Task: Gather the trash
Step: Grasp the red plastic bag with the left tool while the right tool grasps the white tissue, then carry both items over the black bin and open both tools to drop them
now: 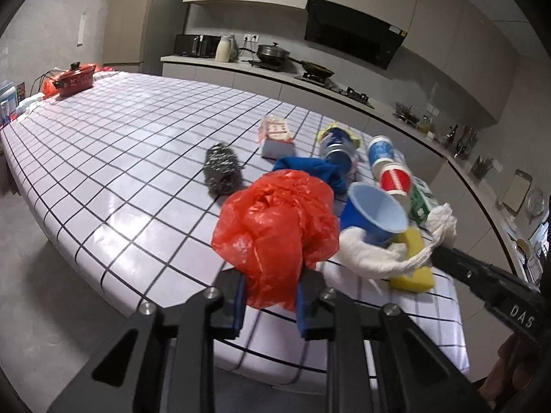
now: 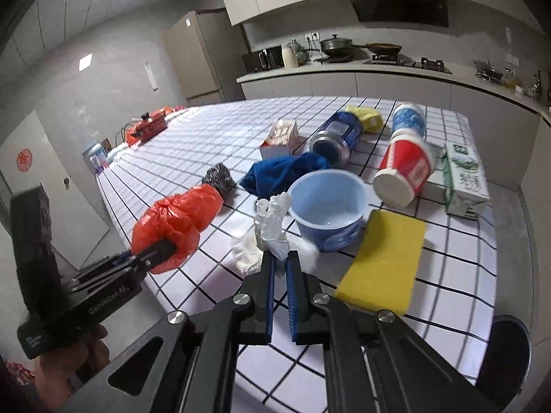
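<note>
On the grid-patterned table (image 1: 131, 144), trash lies clustered at the near corner: a blue bowl (image 2: 327, 206), a yellow sponge (image 2: 382, 261), tipped cups and a carton, all just beside what is held. Both grippers pinch soft trash, the left gripper (image 1: 272, 296) clamped on a crumpled red plastic bag (image 1: 275, 227) and the right gripper (image 2: 279, 272) closed on a twisted white paper towel (image 2: 272, 227). To do this lift well, I judge both should rise straight and keep their squeeze, since the towel's loose tail drapes against the bowl and sponge and could drag them.
</note>
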Demonstrator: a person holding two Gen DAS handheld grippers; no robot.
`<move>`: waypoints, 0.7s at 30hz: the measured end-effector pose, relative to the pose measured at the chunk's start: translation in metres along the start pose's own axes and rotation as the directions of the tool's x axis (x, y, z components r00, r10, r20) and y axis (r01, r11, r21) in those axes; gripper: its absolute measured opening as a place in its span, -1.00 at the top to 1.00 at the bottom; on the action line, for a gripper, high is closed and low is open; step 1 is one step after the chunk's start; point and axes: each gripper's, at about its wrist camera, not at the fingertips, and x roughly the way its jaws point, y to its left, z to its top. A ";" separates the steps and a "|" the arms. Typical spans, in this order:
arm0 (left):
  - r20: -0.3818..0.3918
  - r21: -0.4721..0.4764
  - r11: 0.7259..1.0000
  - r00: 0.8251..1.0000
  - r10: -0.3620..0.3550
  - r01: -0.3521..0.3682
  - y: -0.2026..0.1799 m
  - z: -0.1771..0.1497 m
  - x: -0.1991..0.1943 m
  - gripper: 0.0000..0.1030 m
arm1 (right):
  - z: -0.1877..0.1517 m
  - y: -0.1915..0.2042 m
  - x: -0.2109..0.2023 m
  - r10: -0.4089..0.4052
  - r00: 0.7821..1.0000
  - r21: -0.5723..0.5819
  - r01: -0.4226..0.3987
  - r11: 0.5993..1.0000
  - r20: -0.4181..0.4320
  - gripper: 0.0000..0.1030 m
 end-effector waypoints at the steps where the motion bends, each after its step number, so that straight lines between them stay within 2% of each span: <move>1: 0.008 0.007 1.000 1.000 -0.007 0.007 -0.005 0.000 -0.005 0.54 | 0.001 -0.002 -0.008 -0.004 1.000 0.004 0.004 1.000 0.013 0.86; 6: 0.021 0.030 0.999 0.999 -0.036 0.035 -0.027 0.003 -0.016 0.54 | 0.007 -0.014 -0.049 -0.015 0.997 0.022 0.014 1.000 0.069 0.86; 12: 0.046 0.076 0.992 0.994 -0.104 0.100 -0.067 0.006 -0.027 0.54 | 0.011 -0.039 -0.107 -0.060 0.988 0.053 0.053 0.997 0.144 0.86; 17: 0.043 0.116 0.980 0.985 -0.166 0.160 -0.104 0.004 -0.027 0.54 | 0.007 -0.066 -0.155 -0.119 0.973 0.097 0.101 0.990 0.197 0.86; 21: 0.017 0.158 0.964 0.975 -0.219 0.214 -0.137 -0.005 -0.023 0.54 | -0.002 -0.091 -0.182 -0.187 0.961 0.129 0.163 0.978 0.205 0.86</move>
